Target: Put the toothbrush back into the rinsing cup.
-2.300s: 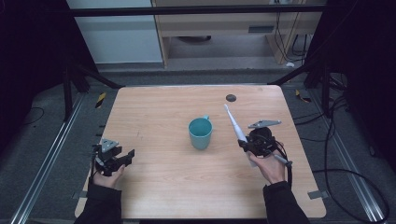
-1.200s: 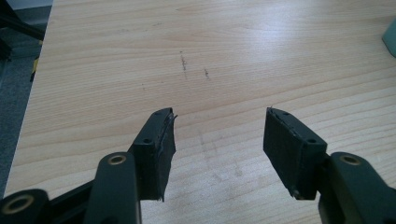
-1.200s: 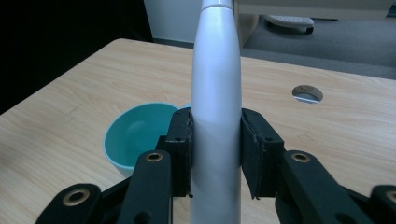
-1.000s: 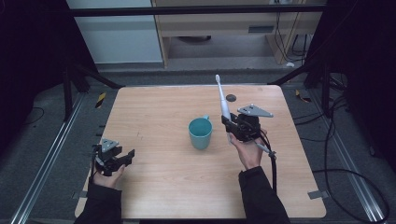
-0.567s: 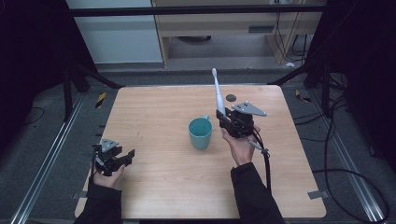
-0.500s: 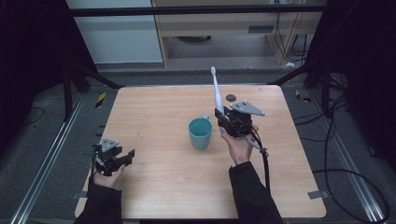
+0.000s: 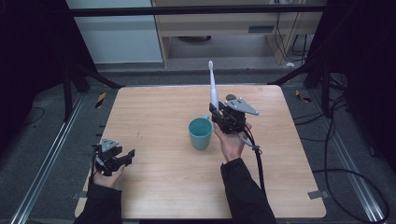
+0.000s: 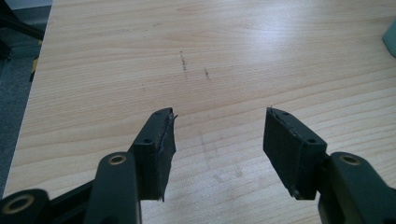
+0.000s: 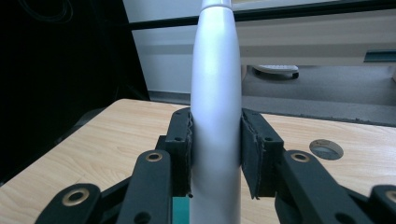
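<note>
Two handheld grippers are ours at a pale wooden tabletop (image 7: 154, 116), seen from above. Our right gripper (image 7: 215, 110) is raised above the tabletop's middle, toward the far edge, with its jaws clamped on the thick lower body of a white electric toothbrush (image 7: 213, 88). We hold the toothbrush nearly upright, its small brush head at the top and leaning slightly away from us. In the right gripper view, the white toothbrush (image 9: 215, 107) stands between the two black pads (image 9: 181, 149), pressed by both. A teal mug (image 7: 200, 133) stands on the tabletop just beside our right hand (image 7: 231, 142), near the centre; its handle points toward the far edge. A small dark round disc (image 7: 230, 97) lies near the far edge, behind the gripper. Our left gripper (image 7: 122, 158) rests low near the front left corner, jaws spread apart and grasping nothing. In the left gripper view, bare wood shows between the parted left gripper (image 8: 218, 135) jaws.
</note>
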